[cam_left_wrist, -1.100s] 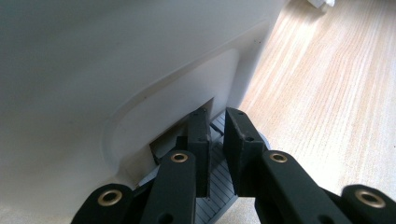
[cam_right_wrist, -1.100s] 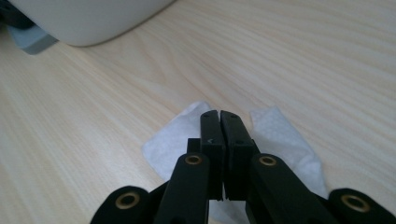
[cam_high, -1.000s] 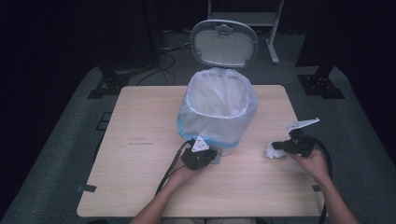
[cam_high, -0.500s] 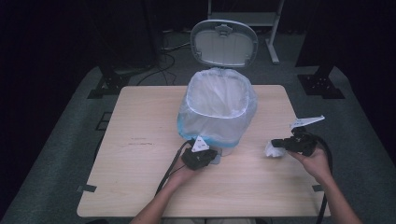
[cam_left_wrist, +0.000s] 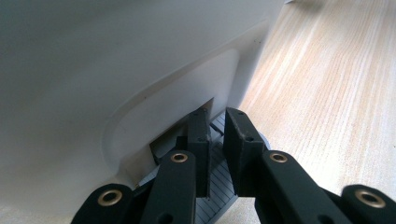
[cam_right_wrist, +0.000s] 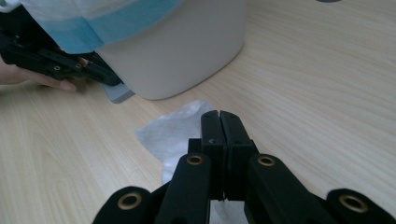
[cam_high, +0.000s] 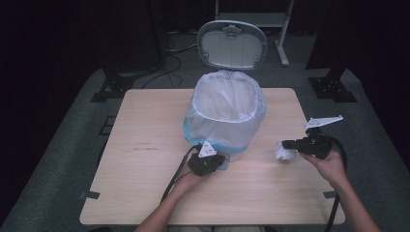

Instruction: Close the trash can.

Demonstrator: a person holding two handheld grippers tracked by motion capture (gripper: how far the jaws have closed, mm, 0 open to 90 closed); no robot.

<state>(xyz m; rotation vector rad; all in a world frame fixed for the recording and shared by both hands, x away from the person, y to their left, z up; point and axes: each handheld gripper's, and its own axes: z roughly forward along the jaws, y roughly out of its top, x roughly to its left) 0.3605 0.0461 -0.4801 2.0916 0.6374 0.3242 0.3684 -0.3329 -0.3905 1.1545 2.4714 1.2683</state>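
Observation:
A white pedal bin [cam_high: 227, 133] lined with a clear bag stands mid-table, its lid [cam_high: 232, 44] tipped up and back. My left gripper [cam_high: 218, 163] is at the bin's base, shut, its jaws resting on the grey ribbed pedal [cam_left_wrist: 215, 189] against the bin wall [cam_left_wrist: 116, 70]. To the right of the bin, my right gripper [cam_high: 289, 144] is held a little above the table, shut on a crumpled white tissue [cam_high: 284, 152]. In the right gripper view the tissue [cam_right_wrist: 170, 133] hangs from the closed jaws [cam_right_wrist: 219, 116], with the bin [cam_right_wrist: 187, 51] and pedal [cam_right_wrist: 119, 92] beyond.
The wooden table [cam_high: 145, 174] is bare to the left and in front of the bin. Black stands [cam_high: 113, 84] and cables lie on the dark floor behind the table. A cable trails from each gripper toward the table's near edge.
My right gripper has risen slightly with the tissue in it. The left gripper has stayed on the pedal and the lid has stayed up.

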